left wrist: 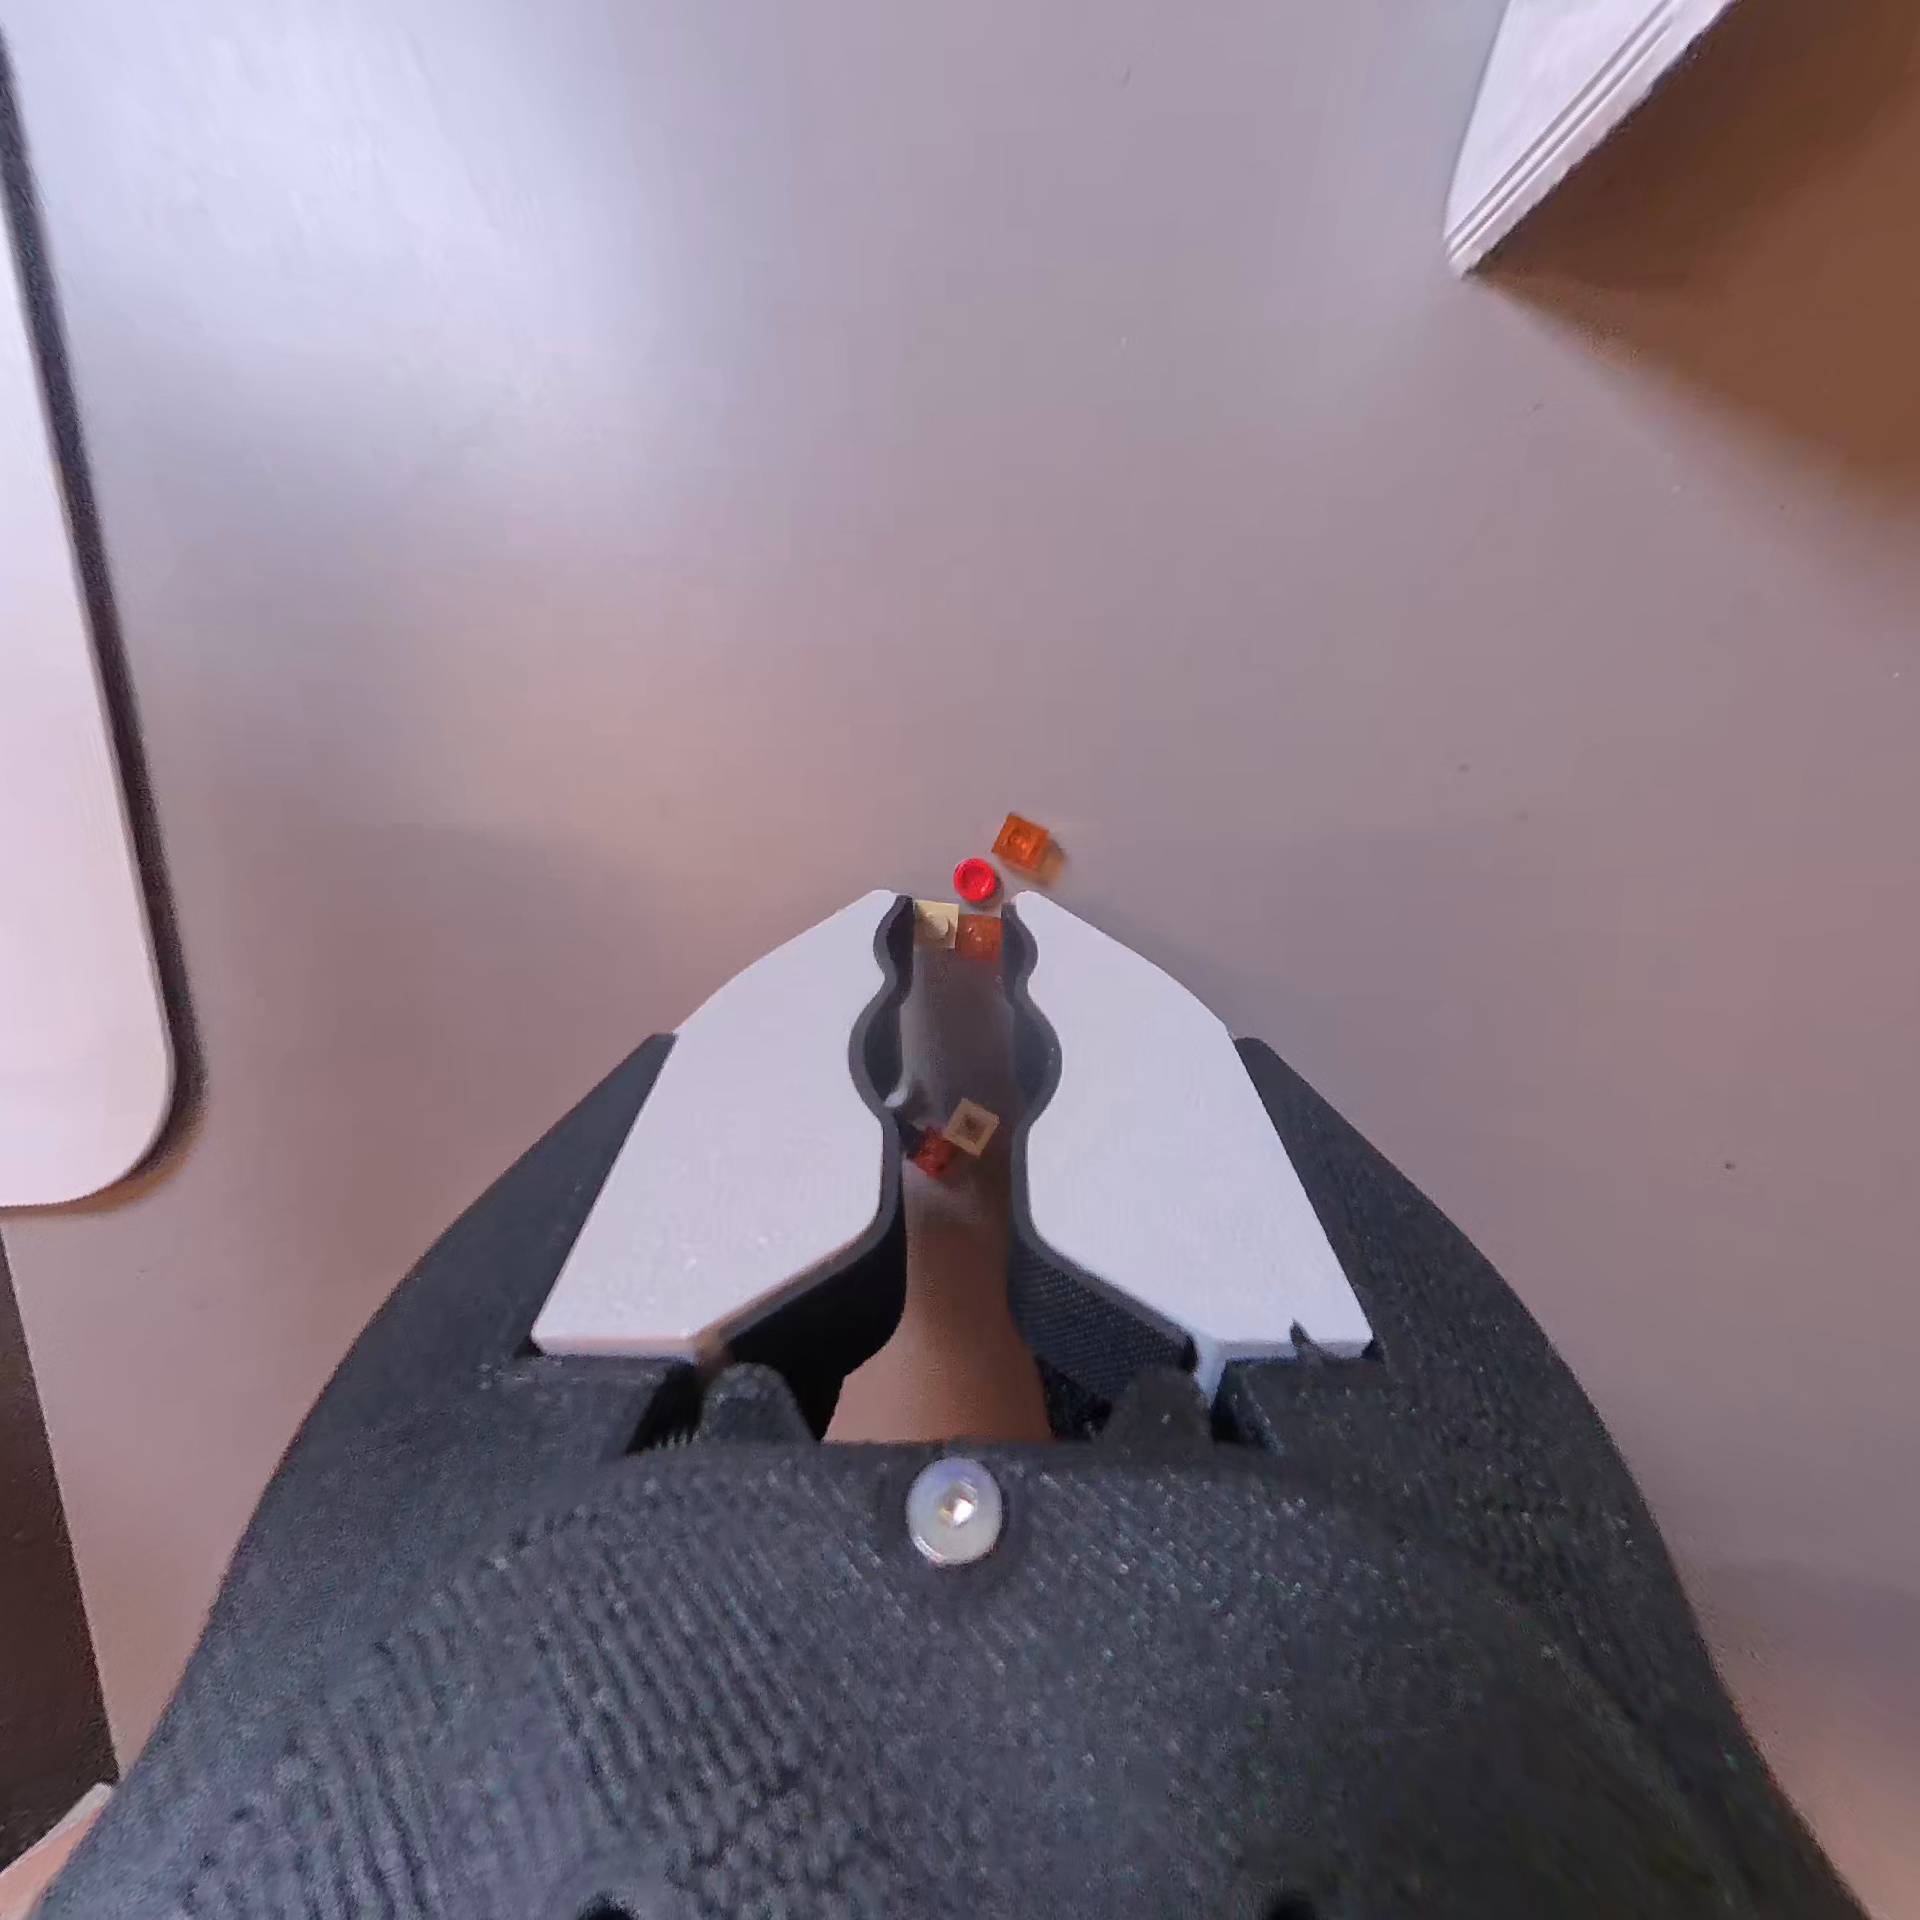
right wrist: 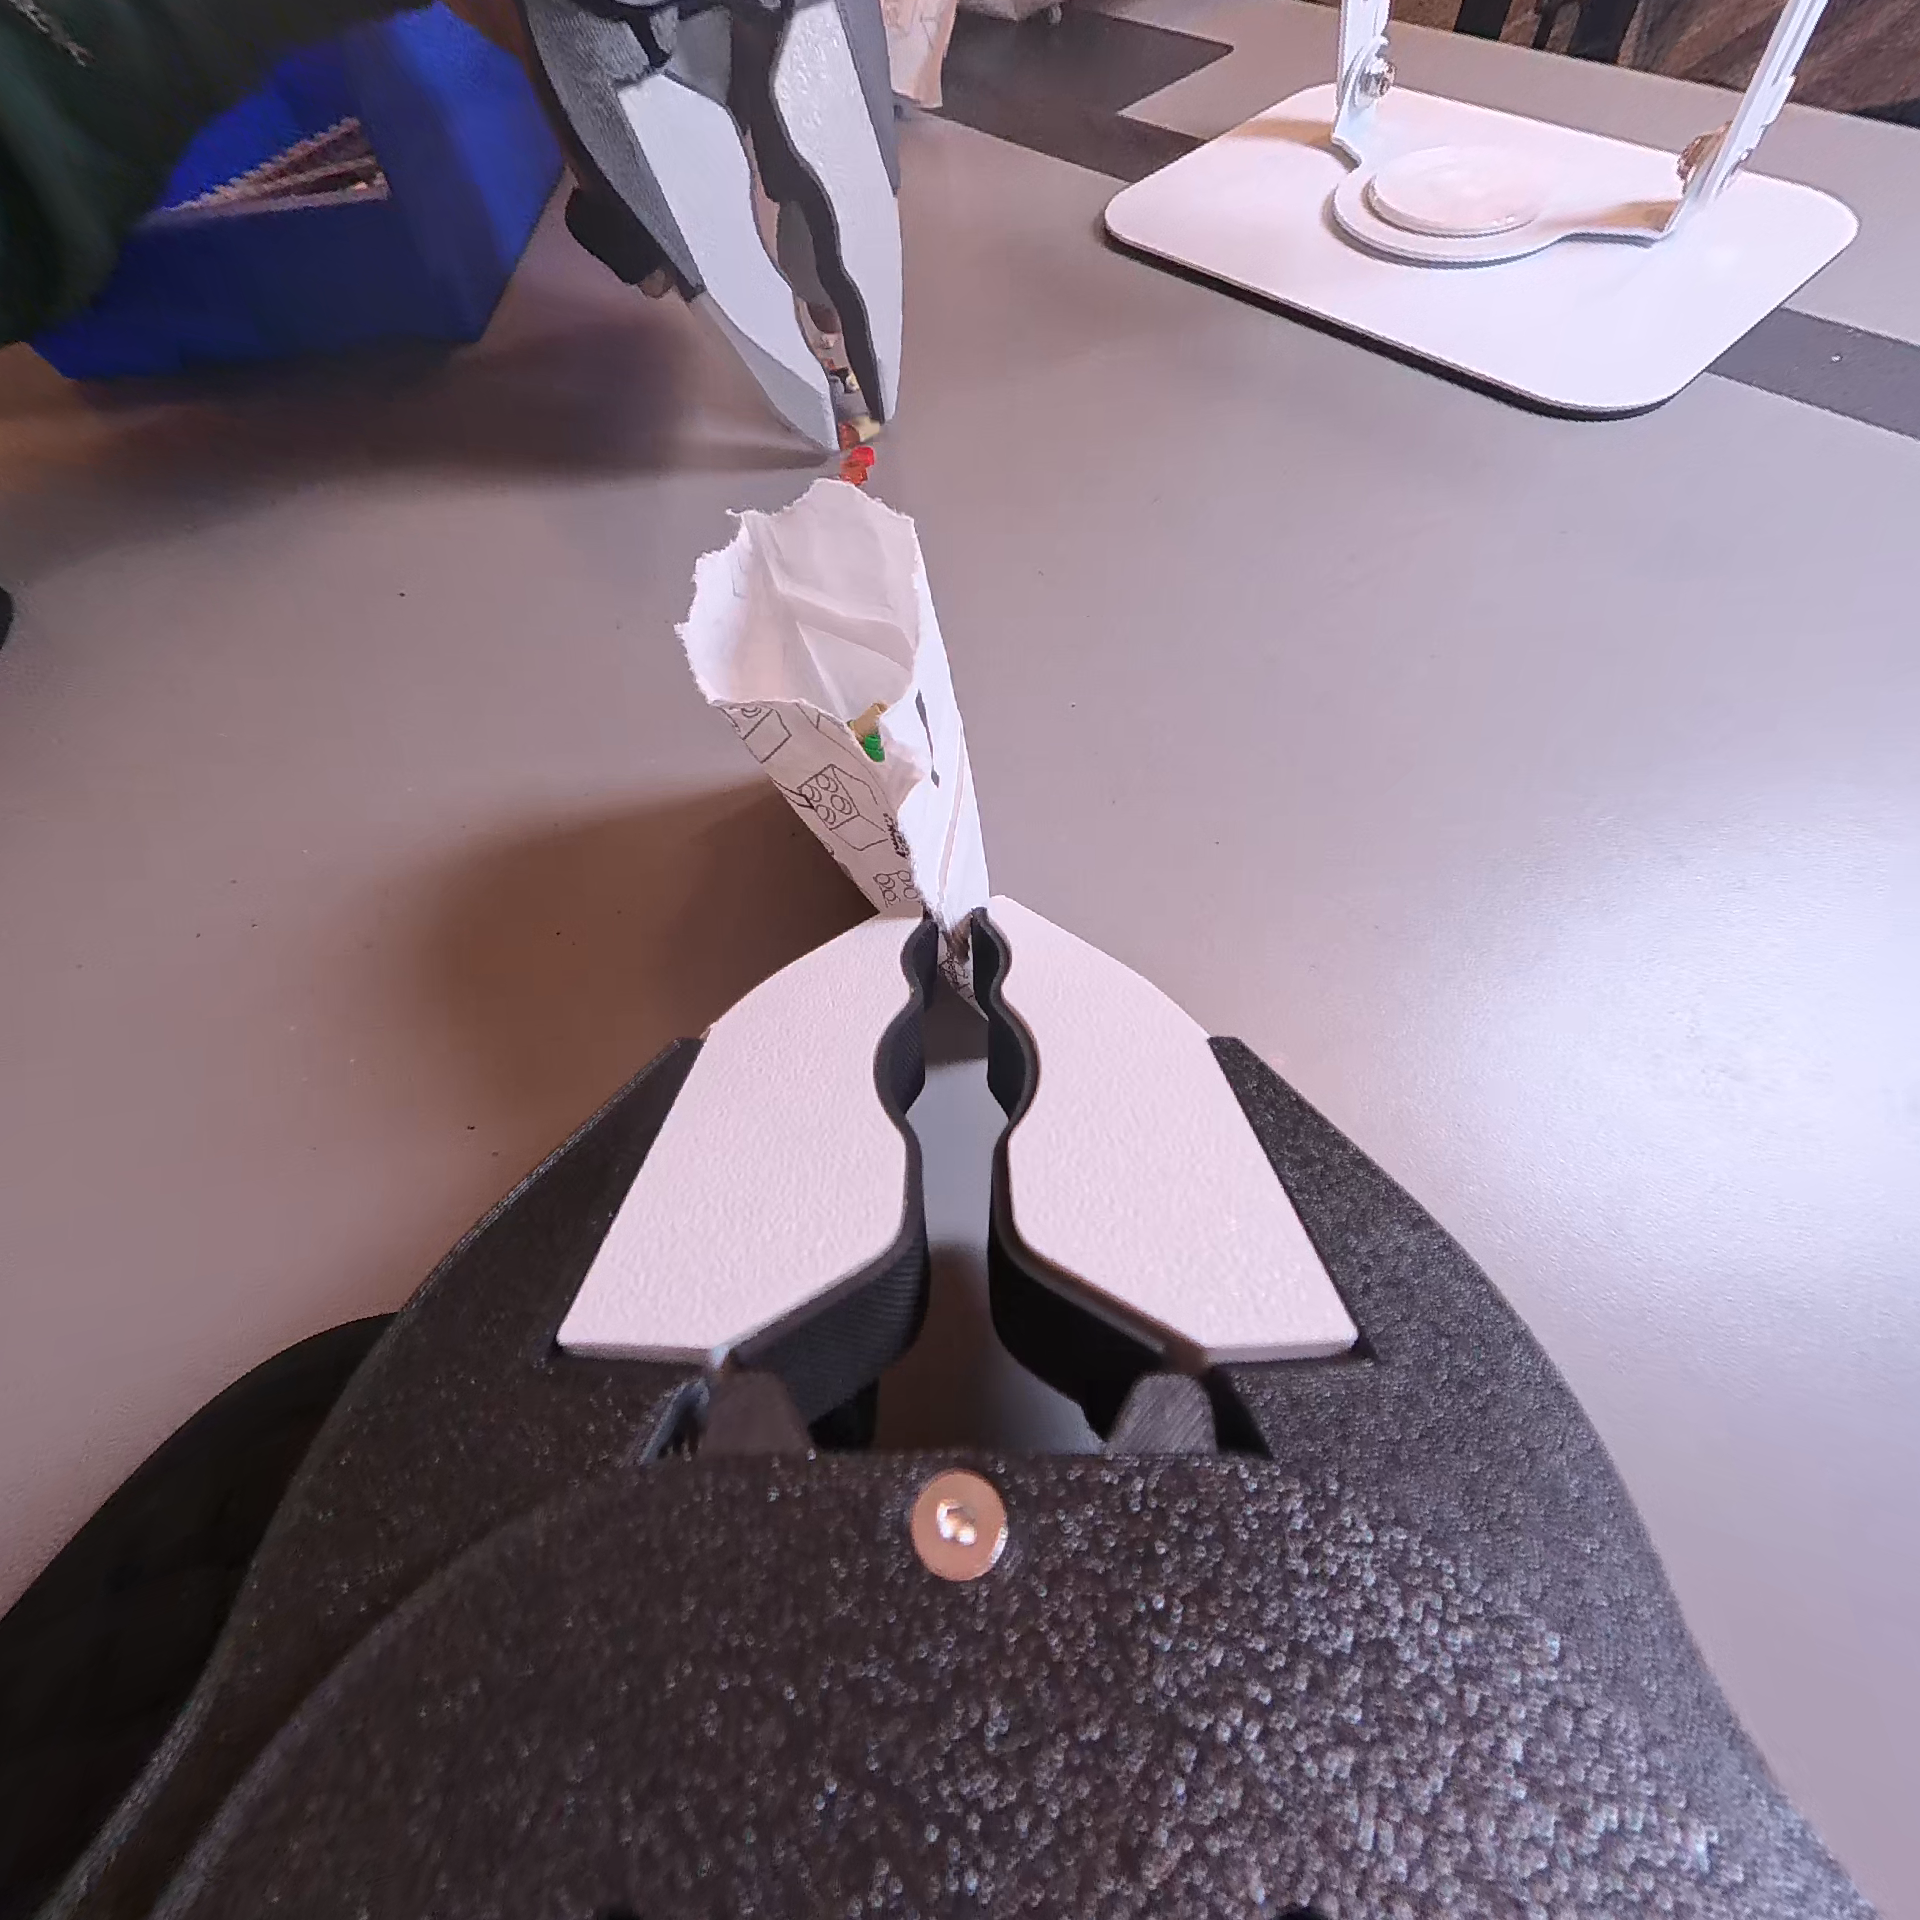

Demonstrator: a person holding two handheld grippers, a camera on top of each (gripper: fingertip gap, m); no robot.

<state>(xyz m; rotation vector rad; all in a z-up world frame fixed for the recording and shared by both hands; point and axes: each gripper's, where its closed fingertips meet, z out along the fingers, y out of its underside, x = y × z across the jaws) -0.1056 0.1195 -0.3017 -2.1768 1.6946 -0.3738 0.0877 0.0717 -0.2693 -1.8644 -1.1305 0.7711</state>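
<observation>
While right gripper (right wrist: 948, 920) pinches crumpled torn paper bag (right wrist: 831, 665), left gripper (left wrist: 954, 914) clasps tiny studs (left wrist: 961, 928).

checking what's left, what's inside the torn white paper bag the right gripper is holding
Through the torn paper bag's open mouth a green piece and a tan piece show. The paper hides anything deeper inside.

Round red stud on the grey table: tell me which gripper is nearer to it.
Left. The left gripper has its jaws right beside the round red stud; the right gripper is farther back, clamping a torn white paper bag.
</observation>
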